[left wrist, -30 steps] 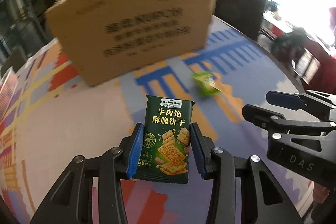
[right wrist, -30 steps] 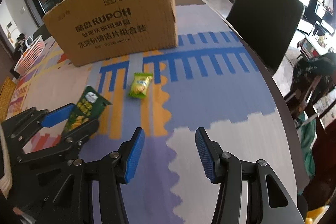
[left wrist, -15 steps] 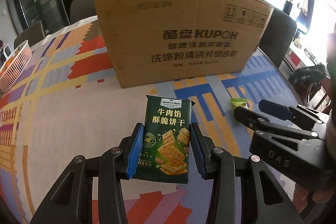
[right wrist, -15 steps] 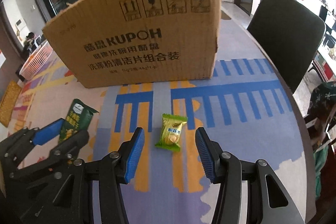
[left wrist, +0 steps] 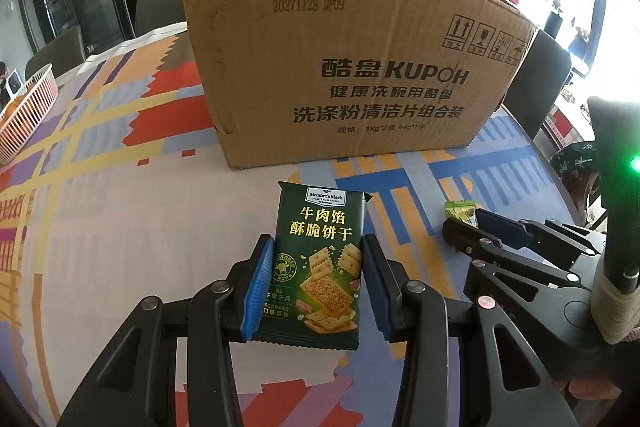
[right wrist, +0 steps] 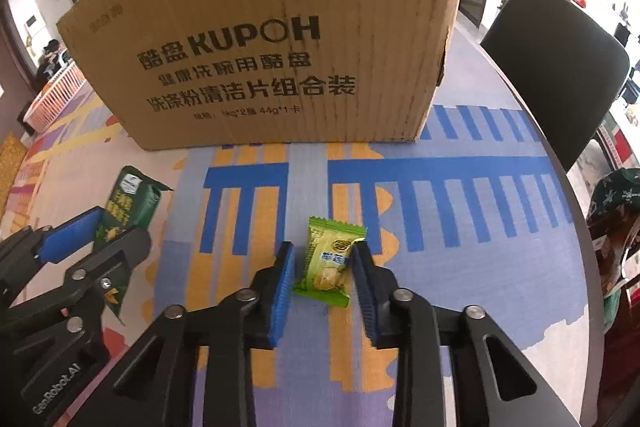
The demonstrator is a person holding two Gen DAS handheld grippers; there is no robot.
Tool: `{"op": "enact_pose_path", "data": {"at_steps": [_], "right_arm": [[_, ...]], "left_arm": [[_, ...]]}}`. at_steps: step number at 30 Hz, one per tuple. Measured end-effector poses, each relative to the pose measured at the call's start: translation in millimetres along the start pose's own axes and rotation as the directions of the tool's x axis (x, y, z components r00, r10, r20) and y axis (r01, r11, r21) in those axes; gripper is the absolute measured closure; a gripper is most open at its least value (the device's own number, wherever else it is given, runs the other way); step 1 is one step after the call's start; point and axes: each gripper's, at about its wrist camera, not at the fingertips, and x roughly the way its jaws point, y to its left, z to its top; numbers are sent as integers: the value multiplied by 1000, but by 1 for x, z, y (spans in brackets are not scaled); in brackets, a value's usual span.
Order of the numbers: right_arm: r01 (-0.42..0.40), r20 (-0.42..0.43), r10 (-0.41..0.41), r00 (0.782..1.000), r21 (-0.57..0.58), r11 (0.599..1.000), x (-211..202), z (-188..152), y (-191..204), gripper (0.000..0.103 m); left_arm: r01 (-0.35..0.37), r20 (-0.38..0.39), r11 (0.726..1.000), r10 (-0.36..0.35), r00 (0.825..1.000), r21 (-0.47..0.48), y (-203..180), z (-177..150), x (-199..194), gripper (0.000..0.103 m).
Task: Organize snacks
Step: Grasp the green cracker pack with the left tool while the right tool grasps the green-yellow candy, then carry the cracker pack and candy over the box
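Now gripping, on the left: left claw (left wrist: 316, 291) clenched on the dark green cracker packet (left wrist: 318, 263), pads pressed against both long edges, packet upright and lifted off the patterned surface (left wrist: 120, 227). On the right: right claw (right wrist: 322, 275) just been closing around the small light-green candy wrapper (right wrist: 328, 263), which lies flat on the surface in front of the cardboard box (right wrist: 280, 39); right pad touching the wrapper's edge, left pad just beside it with a sliver of gap, so not yet squeezing from both sides. Likely very light, both of them. Probably crinkly film on the packet, stiffened somewhat by the crackers inside, and brittle contents, so a gentle hold across the sides seems wiser than a hard pinch. Small, slick and puffy, the candy wrapper; apt to squirt out or slide along the surface under uneven pressure. Best taken across its plump middle, not by the flat crimped ends. Presumably bound for the box, open at the top, standing just behind both snacks.
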Motion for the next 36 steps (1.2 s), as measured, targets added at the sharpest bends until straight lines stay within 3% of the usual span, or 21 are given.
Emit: {"op": "enact_pose_path", "data": {"at_steps": [9, 20, 36], "right_arm": [[-10, 11, 10, 1000, -14, 1000, -2, 1, -3, 82], [-43, 109, 44, 993, -14, 999, -59, -2, -12, 82], [-66, 329, 84, 941, -65, 996, -156, 35, 1, 81]], "left_arm": [[-1, 9, 1000, 1, 1000, -5, 0, 2, -5, 59], [4, 83, 1000, -5, 997, 15, -10, 11, -42, 59], [15, 227, 999, -21, 974, 30, -18, 58, -109, 59]]}}
